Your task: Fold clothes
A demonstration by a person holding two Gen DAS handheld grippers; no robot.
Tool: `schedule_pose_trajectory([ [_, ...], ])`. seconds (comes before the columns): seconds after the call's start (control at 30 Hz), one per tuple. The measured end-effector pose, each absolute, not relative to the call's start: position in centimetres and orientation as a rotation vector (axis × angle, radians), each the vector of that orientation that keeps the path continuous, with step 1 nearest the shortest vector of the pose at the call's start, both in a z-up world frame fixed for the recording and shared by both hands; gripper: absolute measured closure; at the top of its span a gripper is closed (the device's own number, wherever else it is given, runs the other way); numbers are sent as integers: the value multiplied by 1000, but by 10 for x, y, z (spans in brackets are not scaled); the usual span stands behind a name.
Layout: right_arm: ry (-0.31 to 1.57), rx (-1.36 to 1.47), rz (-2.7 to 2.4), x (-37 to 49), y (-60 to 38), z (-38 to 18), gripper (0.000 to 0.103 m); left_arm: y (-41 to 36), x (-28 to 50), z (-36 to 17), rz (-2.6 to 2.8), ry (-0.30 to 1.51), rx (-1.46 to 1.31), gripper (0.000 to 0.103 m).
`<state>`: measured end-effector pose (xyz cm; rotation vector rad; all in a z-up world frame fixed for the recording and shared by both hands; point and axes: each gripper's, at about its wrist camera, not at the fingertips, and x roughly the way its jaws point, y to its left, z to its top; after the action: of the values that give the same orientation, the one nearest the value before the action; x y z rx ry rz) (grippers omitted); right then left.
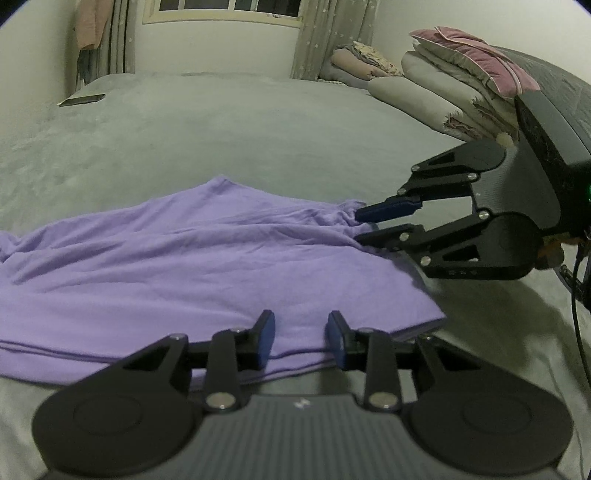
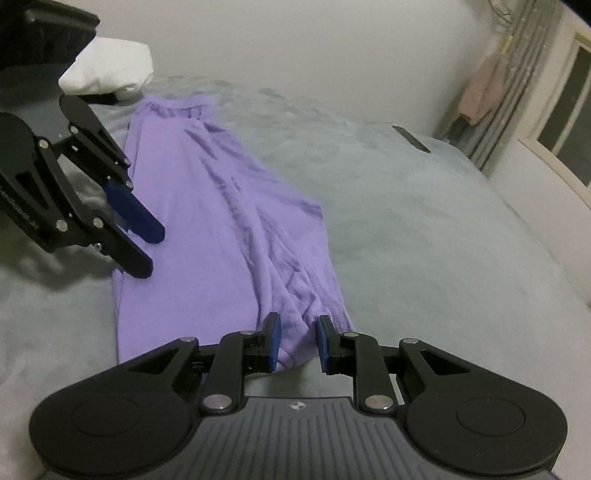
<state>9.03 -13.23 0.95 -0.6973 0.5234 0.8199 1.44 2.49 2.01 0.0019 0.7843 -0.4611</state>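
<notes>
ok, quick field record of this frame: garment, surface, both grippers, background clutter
garment: purple garment, lying long and partly folded, wrinkled
surface: grey bed
left gripper: over the garment's near hem, jaws apart, fabric below them, no grip visible
right gripper: at a bunched end of the garment, fabric between the jaws, pad contact unclear
background: stacked bedding, curtain, window, flat dark object at the bed's far edge
</notes>
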Motion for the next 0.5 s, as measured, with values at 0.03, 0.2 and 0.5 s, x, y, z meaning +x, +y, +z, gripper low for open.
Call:
schedule_pose_trajectory([
  [0.03, 525, -720, 828, 91, -129, 8, 83, 25, 15, 20, -462, 785, 1, 74],
  [0.2, 545, -827, 843, 91, -121, 7, 92, 25, 15, 20, -465, 783, 7, 74],
  [0.5, 485, -821, 784, 89, -123, 20, 97, 22, 13, 18, -465, 780, 36, 74],
])
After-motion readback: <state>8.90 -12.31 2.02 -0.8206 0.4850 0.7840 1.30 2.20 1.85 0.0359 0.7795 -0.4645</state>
